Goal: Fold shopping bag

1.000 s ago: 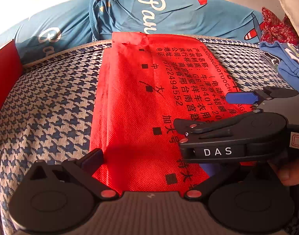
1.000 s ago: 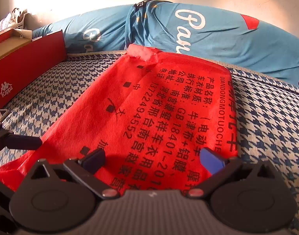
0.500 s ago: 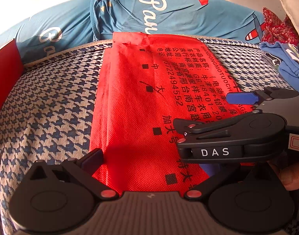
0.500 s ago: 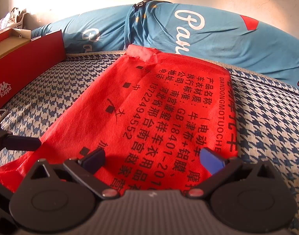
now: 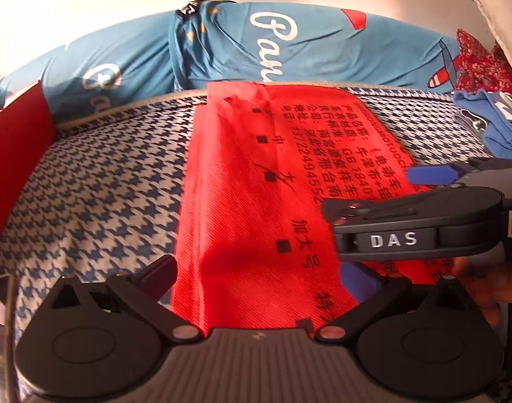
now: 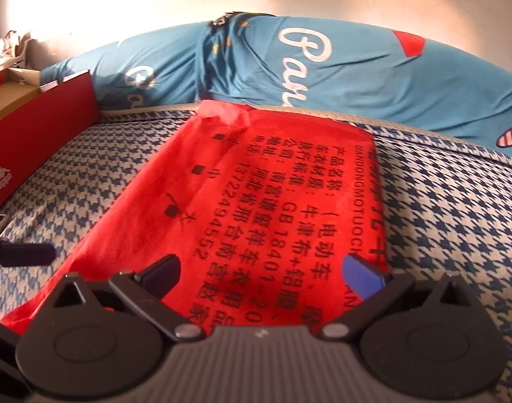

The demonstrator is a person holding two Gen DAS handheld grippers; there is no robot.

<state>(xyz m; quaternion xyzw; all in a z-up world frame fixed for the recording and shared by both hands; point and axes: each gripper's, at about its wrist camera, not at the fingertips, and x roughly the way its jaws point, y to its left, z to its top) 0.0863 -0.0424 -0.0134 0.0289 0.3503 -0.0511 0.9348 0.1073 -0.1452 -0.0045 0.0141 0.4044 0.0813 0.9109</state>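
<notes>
Left gripper (image 5: 256, 277): we note matte black body, ribbed grey centre plate, two round black discs at linkage bases, silver rivet at each inner pivot, triangular cut-outs in arms. Fingertip pads (image 5: 360, 278) blue.

Right gripper (image 6: 262, 270): we log same build, same ribbed plate, discs, rivets. From left wrist view, its side face carries white "DAS" lettering; white label with red outline sits further back. Blue pad (image 6: 363, 275) on right finger.

Hand (image 5: 487, 288) partly visible behind; no sleeve discernible.
</notes>
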